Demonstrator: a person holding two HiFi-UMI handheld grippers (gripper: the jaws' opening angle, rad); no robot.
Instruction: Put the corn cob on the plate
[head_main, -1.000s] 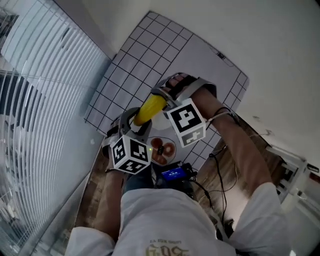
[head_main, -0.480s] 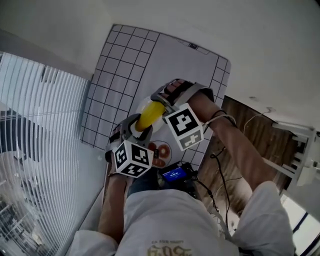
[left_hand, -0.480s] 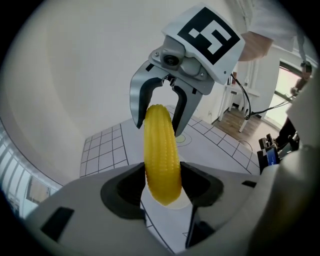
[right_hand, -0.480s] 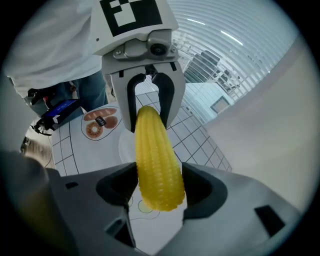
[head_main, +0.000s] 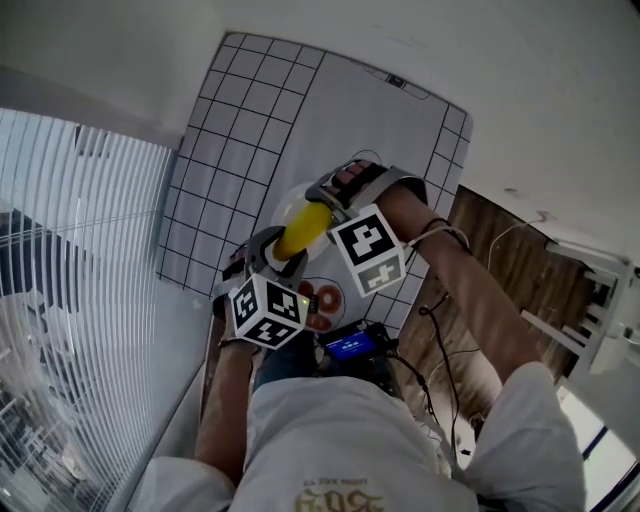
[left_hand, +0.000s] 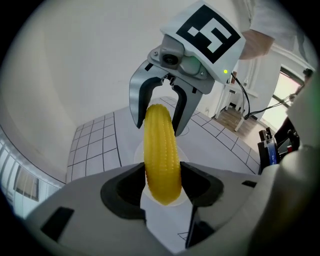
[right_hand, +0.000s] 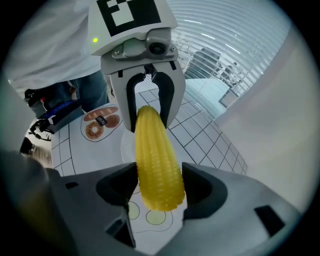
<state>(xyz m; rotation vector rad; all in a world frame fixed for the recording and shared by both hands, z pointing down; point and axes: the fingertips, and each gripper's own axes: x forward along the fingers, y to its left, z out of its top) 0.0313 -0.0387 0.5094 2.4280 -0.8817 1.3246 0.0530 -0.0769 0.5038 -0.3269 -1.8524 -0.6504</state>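
Both grippers are holding the corn cob (head_main: 303, 229) over the plate (left_hand: 138, 153).
The left gripper (left_hand: 162, 186) and the right gripper (right_hand: 160, 189) are each clenching one end of the yellow cob, with their jaws pressing against its sides. The cob is hanging lengthwise between them, directly above the white plate on the gridded mat (head_main: 250, 110). Whether it is touching the plate is unclear.

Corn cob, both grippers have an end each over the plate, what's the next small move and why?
Probably lower both hands together, keeping the corn cob level, onto the plate. The left gripper and right gripper each clamp one end, and the cob seems to hang just above the white plate, which lies directly beneath it.
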